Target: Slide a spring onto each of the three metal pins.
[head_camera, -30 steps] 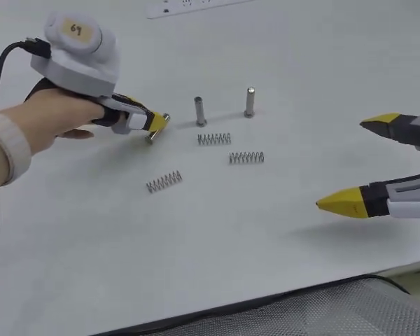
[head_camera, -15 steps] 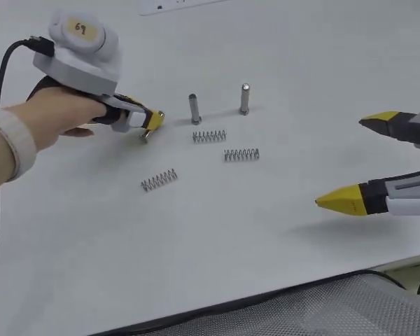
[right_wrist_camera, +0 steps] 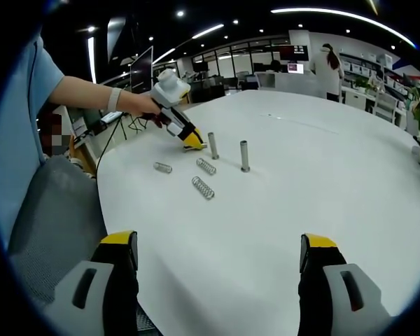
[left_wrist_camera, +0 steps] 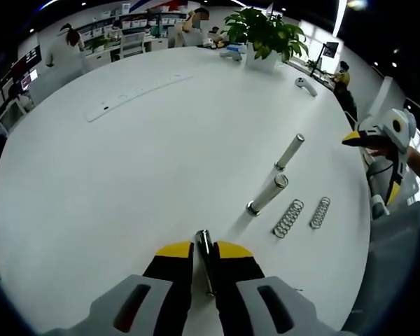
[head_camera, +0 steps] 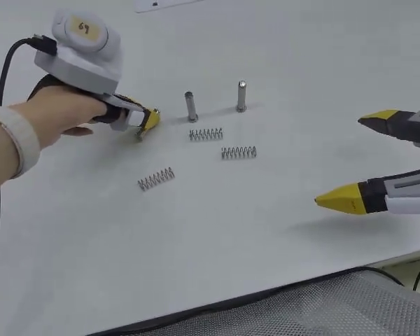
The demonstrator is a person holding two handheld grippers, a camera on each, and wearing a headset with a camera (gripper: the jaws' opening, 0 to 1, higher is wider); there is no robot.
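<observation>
1. The fingers of the left gripper (left_wrist_camera: 204, 252) (head_camera: 148, 122) are clamped on a metal pin (left_wrist_camera: 206, 264). The pin lies along them, and its end shows past the yellow tips, low over the surface. The fingers of the right gripper (right_wrist_camera: 217, 245) (head_camera: 339, 161) stand wide apart and hold nothing. This gripper hangs over the right part of the surface, well apart from all the parts.
2. The surface (head_camera: 266, 231) is white and wide. A white power strip (left_wrist_camera: 136, 96) lies at its far side.
3. A hand (head_camera: 56, 115) holds the left gripper at the left side. A black cable (head_camera: 0, 77) comes out of the back of this gripper.
4. Two more pins stand upright on the surface, to the right of the left gripper's tips. The near pin (head_camera: 191, 106) (left_wrist_camera: 266, 196) (right_wrist_camera: 213, 145) is close to the tips, and the far pin (head_camera: 241, 96) (left_wrist_camera: 288, 152) (right_wrist_camera: 245, 155) is a little further right.
5. Three springs lie flat and loose on the surface, none of them on a pin.
   - The first spring (head_camera: 206, 134) (right_wrist_camera: 206, 166) lies just in front of the near pin.
   - The second spring (head_camera: 239, 152) (right_wrist_camera: 202, 187) lies near the first one, more toward the right gripper.
   - The third spring (head_camera: 156, 179) (right_wrist_camera: 162, 167) lies apart from these two, on the left, in front of the left gripper.
</observation>
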